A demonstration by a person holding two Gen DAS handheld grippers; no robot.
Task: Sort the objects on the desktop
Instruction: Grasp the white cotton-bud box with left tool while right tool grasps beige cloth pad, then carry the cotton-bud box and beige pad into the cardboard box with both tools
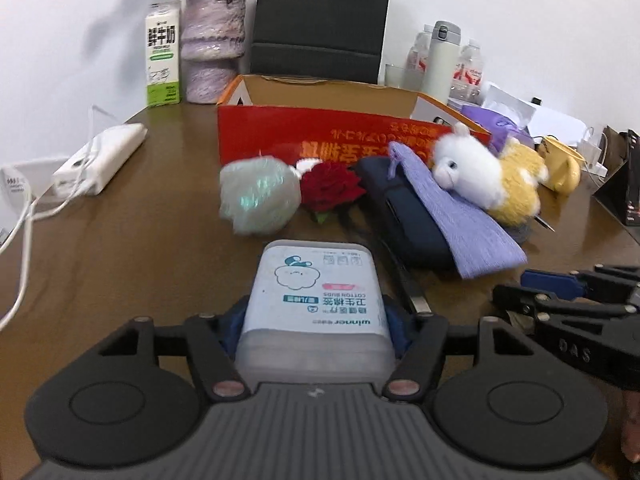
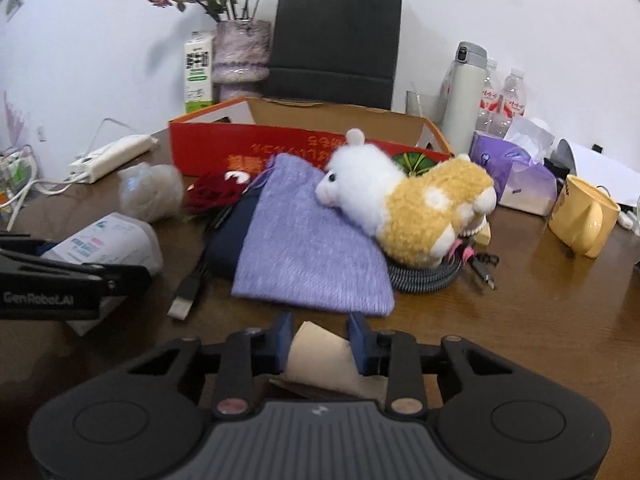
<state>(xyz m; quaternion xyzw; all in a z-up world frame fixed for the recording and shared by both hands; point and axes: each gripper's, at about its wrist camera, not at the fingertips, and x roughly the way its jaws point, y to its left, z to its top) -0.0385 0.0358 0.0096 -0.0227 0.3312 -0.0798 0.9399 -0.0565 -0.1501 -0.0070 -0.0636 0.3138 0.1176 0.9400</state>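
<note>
Translucent plastic cotton bud box (image 1: 316,312) clamped between blue pads (image 1: 230,326) of left gripper (image 1: 316,322), label upside down, held above brown wooden table (image 1: 140,240). Ahead on table: pale wrapped ball (image 1: 258,196), red rose (image 1: 330,186), navy pouch (image 1: 404,216) under lilac drawstring bag (image 1: 460,216), white and yellow plush toy (image 1: 486,178) atop bag. Red cardboard box (image 1: 320,136) open behind these. Milk carton (image 1: 162,54) and vase (image 1: 212,46) at far edge. From right wrist: right gripper (image 2: 322,338) with fingers (image 2: 358,338) closed on beige paper scrap (image 2: 324,360), just short of lilac drawstring bag (image 2: 308,244). Plush toy (image 2: 404,200) resting on bag and coiled braided cable (image 2: 428,276). Yellow mug (image 2: 584,220) well right. Left gripper (image 2: 60,280) at left edge with cotton bud box (image 2: 108,244).
</note>
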